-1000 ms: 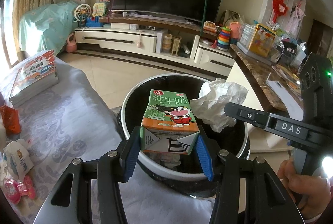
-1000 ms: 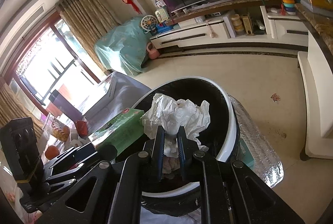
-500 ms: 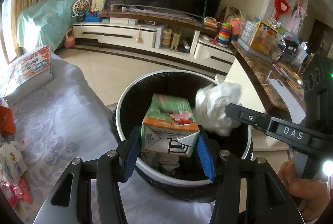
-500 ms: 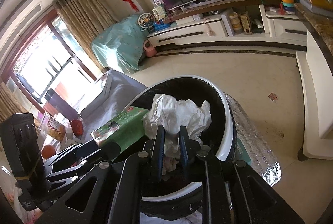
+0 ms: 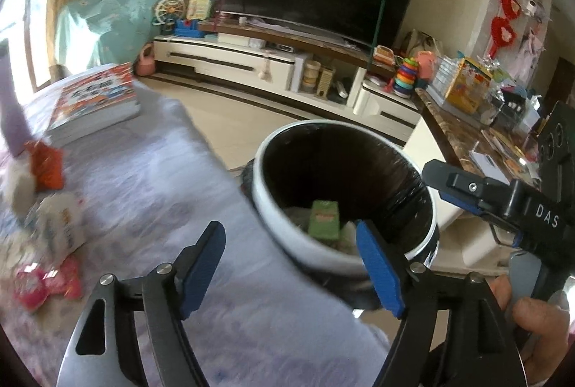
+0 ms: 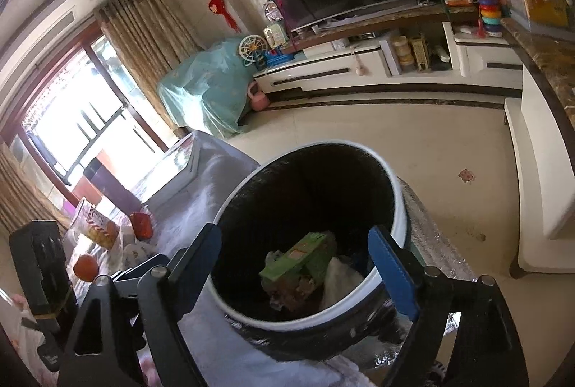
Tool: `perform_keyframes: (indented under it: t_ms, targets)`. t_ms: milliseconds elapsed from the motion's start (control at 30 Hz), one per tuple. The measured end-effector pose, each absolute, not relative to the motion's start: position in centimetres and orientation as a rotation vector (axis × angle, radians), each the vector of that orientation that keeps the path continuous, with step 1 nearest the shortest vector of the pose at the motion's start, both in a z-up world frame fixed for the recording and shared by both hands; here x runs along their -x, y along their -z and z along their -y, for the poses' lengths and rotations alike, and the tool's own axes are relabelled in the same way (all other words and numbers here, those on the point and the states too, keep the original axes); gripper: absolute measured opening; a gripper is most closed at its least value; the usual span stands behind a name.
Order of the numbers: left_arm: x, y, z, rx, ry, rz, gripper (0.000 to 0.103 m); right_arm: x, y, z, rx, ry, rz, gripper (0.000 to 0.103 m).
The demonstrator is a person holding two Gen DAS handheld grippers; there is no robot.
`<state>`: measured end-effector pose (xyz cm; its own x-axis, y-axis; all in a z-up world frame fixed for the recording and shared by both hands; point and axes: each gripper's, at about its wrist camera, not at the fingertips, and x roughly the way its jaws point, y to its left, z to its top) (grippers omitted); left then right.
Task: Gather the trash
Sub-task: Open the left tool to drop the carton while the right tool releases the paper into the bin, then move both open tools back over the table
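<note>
A round trash bin with a white rim and black liner stands beside the covered table. A green milk carton lies inside it, also seen in the right wrist view, next to white crumpled paper. My left gripper is open and empty above the bin's near rim. My right gripper is open and empty above the bin; it also shows at the right of the left wrist view.
The table with a pale patterned cloth holds a stack of books, an orange packet, a white packet and pink wrappers. A TV cabinet and a marble counter stand beyond.
Both grippers opened. The milk carton dropped from my left gripper and the crumpled paper from my right gripper into the bin. The left gripper swung left.
</note>
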<state>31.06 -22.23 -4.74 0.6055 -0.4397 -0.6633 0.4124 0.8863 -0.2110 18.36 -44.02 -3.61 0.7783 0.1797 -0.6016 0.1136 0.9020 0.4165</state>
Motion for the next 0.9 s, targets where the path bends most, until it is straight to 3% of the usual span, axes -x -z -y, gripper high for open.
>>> perform_keyframes:
  t_ms: [900]
  targets:
    - [-19.9,5.2,8.3,0.184,0.258,-0.796,0.075,-16.7,5.3,31.4,-0.378,-0.261,-0.767,0.089]
